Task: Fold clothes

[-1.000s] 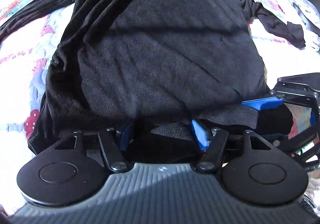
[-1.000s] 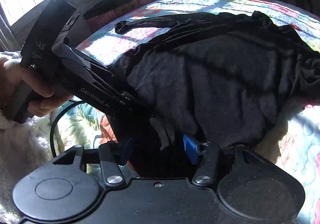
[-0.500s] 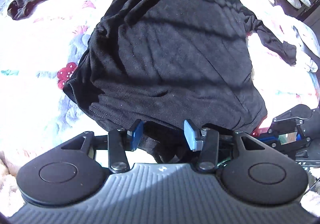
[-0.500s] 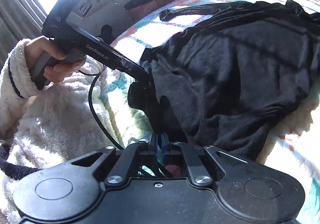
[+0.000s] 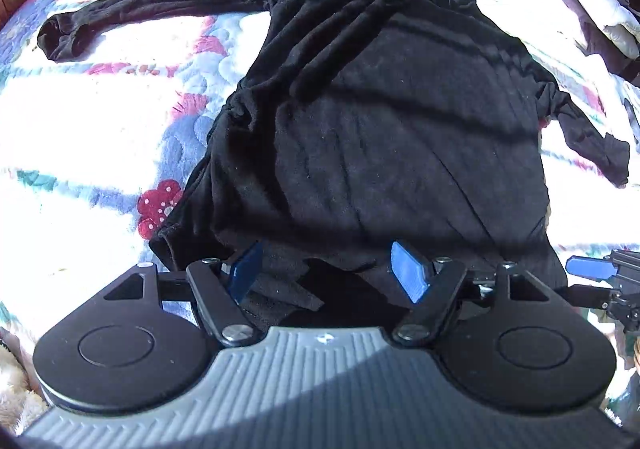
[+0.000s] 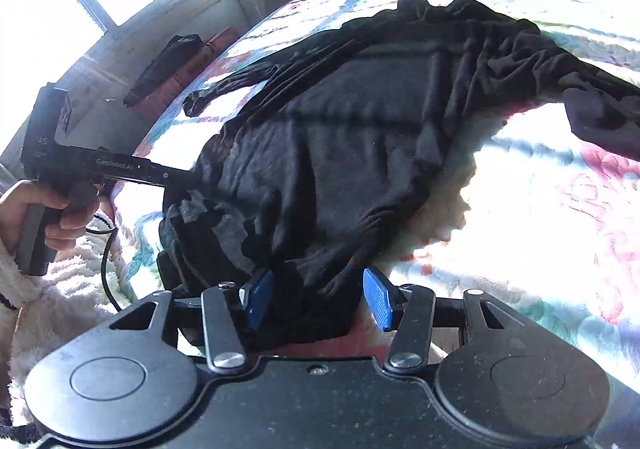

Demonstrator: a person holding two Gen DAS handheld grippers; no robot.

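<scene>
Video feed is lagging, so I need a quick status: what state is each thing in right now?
Black long-sleeve shirt: flat on the quilt, wrinkled, unfolded, both sleeves out sideways.
Left gripper: jaws opening, hem between the pads, not pinched.
Right gripper: jaws opening, hem corner between them, not pinched.
Floral quilt: spread out.

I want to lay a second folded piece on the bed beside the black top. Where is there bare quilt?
Bare quilt lies left of the black top, below its outstretched sleeve. A narrower strip lies right of it, by the other sleeve. The near hem is crowded by both grippers.
</scene>
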